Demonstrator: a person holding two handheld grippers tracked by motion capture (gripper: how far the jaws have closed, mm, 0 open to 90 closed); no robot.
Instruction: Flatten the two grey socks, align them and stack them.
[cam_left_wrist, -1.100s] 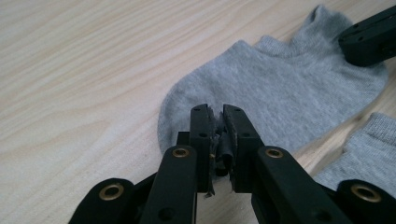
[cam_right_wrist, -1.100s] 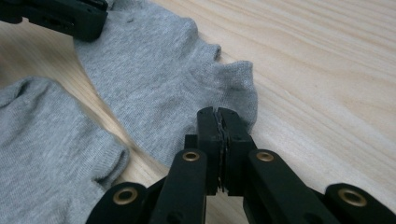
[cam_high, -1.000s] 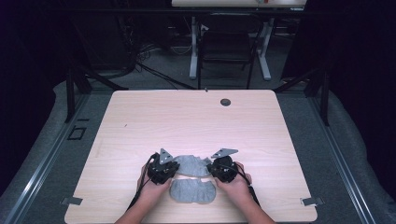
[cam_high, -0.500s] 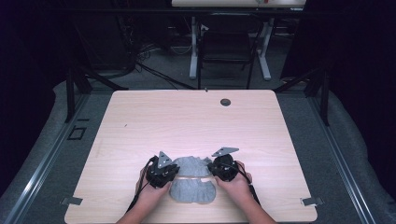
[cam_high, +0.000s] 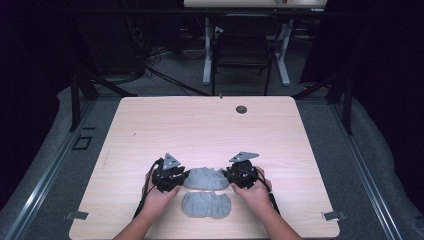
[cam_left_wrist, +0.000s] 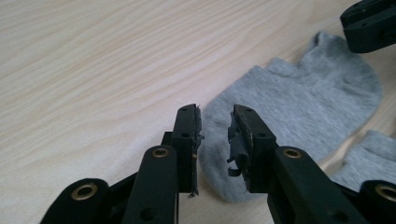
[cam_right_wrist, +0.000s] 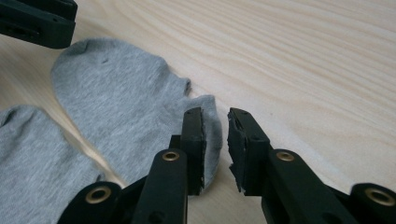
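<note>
Two grey ankle socks lie near the table's front edge. The far sock (cam_high: 204, 178) (cam_left_wrist: 299, 102) (cam_right_wrist: 121, 102) stretches flat between my two grippers. The near sock (cam_high: 206, 204) (cam_left_wrist: 369, 161) (cam_right_wrist: 32, 163) lies just in front of it. My left gripper (cam_high: 182, 178) (cam_left_wrist: 215, 135) is at the far sock's left end, and its jaws have just been opening. That end lies below the gap, untouched by the pads. My right gripper (cam_high: 228, 176) (cam_right_wrist: 215, 140) stands at the right end, its jaws likewise just opened, with the sock's edge beside its left pad.
The light wooden table (cam_high: 200, 130) has a dark round grommet (cam_high: 241, 109) at the back. Grey floor and dark frame legs surround it. A second table's white legs (cam_high: 207, 50) stand beyond.
The far sock has settled flat, and a strip of table now shows between it and the near sock. Both hands have stayed nearly in place.
</note>
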